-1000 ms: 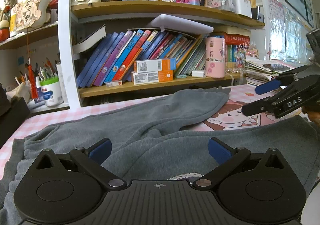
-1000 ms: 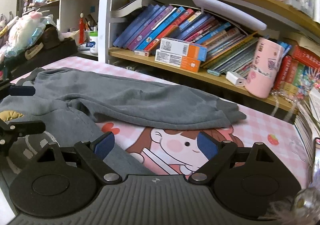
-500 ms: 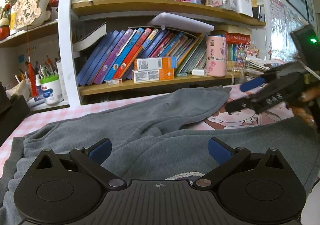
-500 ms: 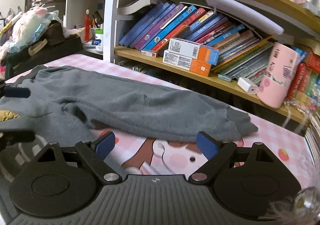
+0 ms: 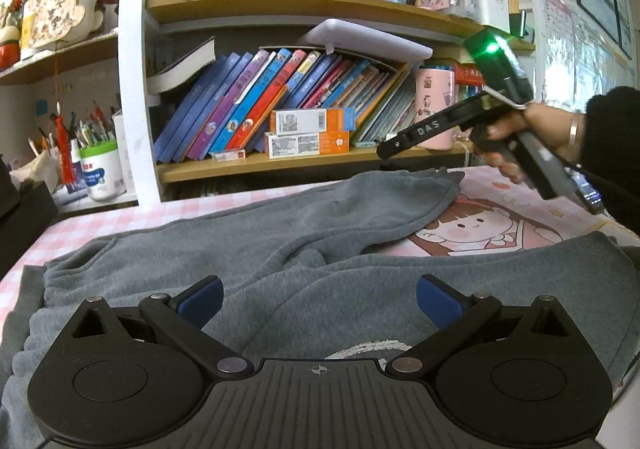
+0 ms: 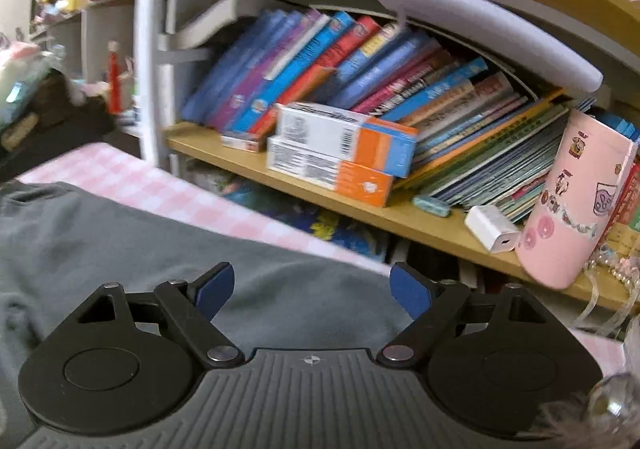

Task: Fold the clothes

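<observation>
A grey sweatshirt point(image 5: 320, 249) lies spread on the table, one sleeve point(image 5: 380, 201) stretched toward the back right. My left gripper point(image 5: 318, 299) is open and empty, low over the sweatshirt's body near a pale print. My right gripper point(image 6: 312, 289) is open and empty, above the grey sleeve point(image 6: 160, 249) near its far end. In the left wrist view the right gripper point(image 5: 424, 131) is held in a hand above the sleeve's cuff, pointing left.
A pink checked cloth point(image 5: 80, 225) and a cartoon girl mat point(image 5: 480, 225) cover the table. A bookshelf point(image 5: 280, 165) with books, orange boxes point(image 6: 340, 153) and a pink cup point(image 6: 576, 201) stands close behind. Dark objects sit at the left.
The right gripper has lifted and moved toward the back, over the sleeve's cuff end near the shelf. The left gripper has stayed in place, open.
</observation>
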